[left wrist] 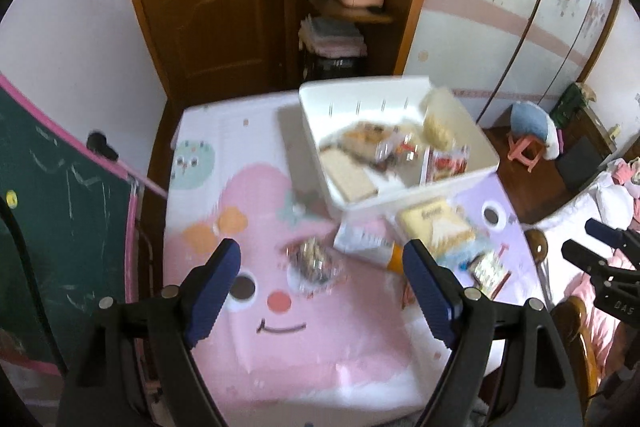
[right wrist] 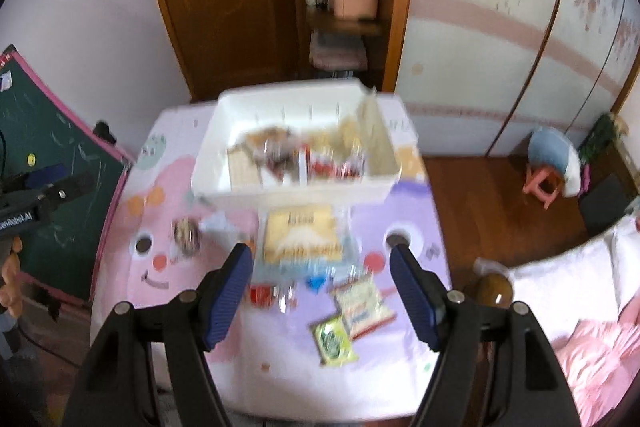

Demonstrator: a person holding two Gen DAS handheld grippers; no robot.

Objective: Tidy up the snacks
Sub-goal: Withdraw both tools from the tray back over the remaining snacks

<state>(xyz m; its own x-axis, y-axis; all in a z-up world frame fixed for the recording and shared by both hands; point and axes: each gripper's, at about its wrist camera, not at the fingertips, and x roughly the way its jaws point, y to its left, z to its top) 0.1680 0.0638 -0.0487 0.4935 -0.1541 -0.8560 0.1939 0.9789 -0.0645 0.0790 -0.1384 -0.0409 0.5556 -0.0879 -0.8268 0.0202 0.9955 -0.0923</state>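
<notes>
Left wrist view: left tongs [left wrist: 322, 265] stand wide, nothing between the pads, angled down over the table [left wrist: 352, 359] with its pink cartoon cloth. Below the gap lies a clear-wrapped snack [left wrist: 315, 263], alone on the pink face and apart from the rest. Likely the next pick, since it sits right between the tips. Beyond it is the white bin [left wrist: 400, 187], already carrying several packets, one leaning upright on its right wall. Just in front of the bin: a white sachet [left wrist: 360, 239] and a yellow pack [left wrist: 434, 227], touching or overlapping; blur prevents telling which. Right tongs [left wrist: 592, 247] show at the right edge; their opening is unclear from here.

Right wrist view: right tongs [right wrist: 322, 271] also wide and empty, over the purple half of the cloth. The yellow pack [right wrist: 302, 233] lies just ahead of the tips, near the bin [right wrist: 296, 187]. Nearer the camera are a red wrapper [right wrist: 262, 295], a white-and-red packet [right wrist: 362, 305] and a green packet [right wrist: 334, 343], the last two touching. Left tongs [right wrist: 44, 195] are visible at the left edge.

Judgement: the bin is at the far side so both hands can sweep loose snacks forward into it. Sorting partly done; at least six items remain on the table. Frames are smeared, so labels are unreadable.
</notes>
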